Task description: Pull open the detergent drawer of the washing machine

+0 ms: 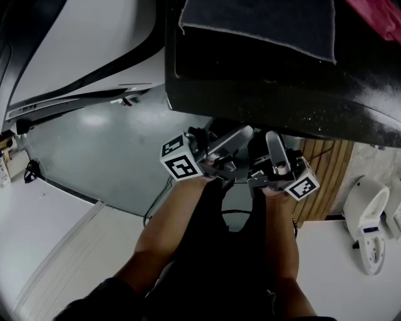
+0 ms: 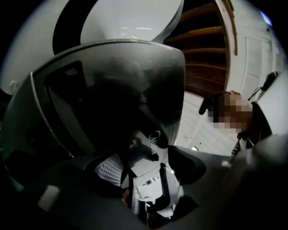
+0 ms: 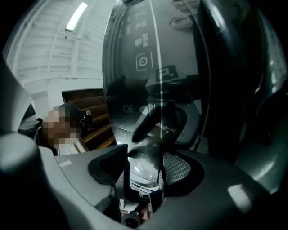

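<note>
The washing machine [image 1: 263, 94] is a dark glossy block across the top of the head view. My left gripper [image 1: 241, 135] and right gripper [image 1: 274, 139] sit side by side just under its front edge, both pointing at it. In the left gripper view the jaws [image 2: 148, 166] stand apart in front of a shiny dark panel [image 2: 117, 90] with nothing pinched between them. In the right gripper view the jaws [image 3: 144, 161] are also apart, facing the control panel with its power symbol [image 3: 144, 60]. I cannot make out the drawer's outline in any view.
A dark cloth [image 1: 263, 22] lies on the machine's top and something red [image 1: 376, 12] sits at its far right. Wooden slats [image 1: 322, 169] and a white fixture [image 1: 369, 219] are on the right. A cable [image 1: 156, 207] runs over the grey floor. A person [image 3: 54, 126] stands behind.
</note>
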The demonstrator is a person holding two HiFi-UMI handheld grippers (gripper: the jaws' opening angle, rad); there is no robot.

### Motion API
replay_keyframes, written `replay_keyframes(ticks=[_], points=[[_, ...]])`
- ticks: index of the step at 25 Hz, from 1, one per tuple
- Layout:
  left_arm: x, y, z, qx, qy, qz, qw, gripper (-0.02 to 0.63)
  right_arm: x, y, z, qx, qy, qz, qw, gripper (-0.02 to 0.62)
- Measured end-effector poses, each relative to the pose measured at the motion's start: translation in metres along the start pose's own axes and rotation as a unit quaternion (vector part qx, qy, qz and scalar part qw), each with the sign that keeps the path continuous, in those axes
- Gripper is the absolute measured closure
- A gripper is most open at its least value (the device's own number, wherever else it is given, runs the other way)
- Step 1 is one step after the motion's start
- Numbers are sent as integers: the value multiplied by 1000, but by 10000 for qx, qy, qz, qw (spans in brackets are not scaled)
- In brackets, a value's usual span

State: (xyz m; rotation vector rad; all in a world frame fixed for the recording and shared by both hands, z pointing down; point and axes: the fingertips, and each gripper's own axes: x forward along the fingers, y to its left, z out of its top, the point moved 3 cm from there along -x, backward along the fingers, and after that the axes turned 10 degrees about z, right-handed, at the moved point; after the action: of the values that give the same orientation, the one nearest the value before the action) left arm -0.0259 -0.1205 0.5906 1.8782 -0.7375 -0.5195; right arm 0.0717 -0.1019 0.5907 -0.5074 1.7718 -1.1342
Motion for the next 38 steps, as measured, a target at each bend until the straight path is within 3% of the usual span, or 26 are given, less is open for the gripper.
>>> replay_keyframes(ticks=[2,6,14,17,19,20,24,29,35,38], points=[[1,0,0,-132,-244,9,9996,253,10,-1,-5,-13,58,-29,10000,370],[2,1,-1,-126,-249,-66,9996,258,10,-2,-6,-121,11,-125,9998,367],[0,1,-1,-136,-325,-98,9993,265,0,0,-12,-482,696,-517,9951,391],[-1,2,0,-107,-290,-83,9995,264,6,-4,-7,-60,213,-326,9992,411],[0,2,0,-130,-276,-71,9995,253,13,0,-4,180,-113,-50,9998,313],[0,1,-1,-141,-273,-72,9995,253,13,2,-4,209,-175,19,9996,312],[1,2,0,-109,-202,-226,9995,267,10,-1,-4,-93,-59,15,9999,326],[-1,2,0,-34,-149,-274,9995,287,8,-4,-7,-523,554,-297,9966,374],[-2,2,-1,-6,-138,-301,9995,296,7,-2,-8,-64,75,-143,9998,388],[-2,3,-2,11,-96,-332,9994,298,1,-5,-9,-15,122,-165,9998,407]])
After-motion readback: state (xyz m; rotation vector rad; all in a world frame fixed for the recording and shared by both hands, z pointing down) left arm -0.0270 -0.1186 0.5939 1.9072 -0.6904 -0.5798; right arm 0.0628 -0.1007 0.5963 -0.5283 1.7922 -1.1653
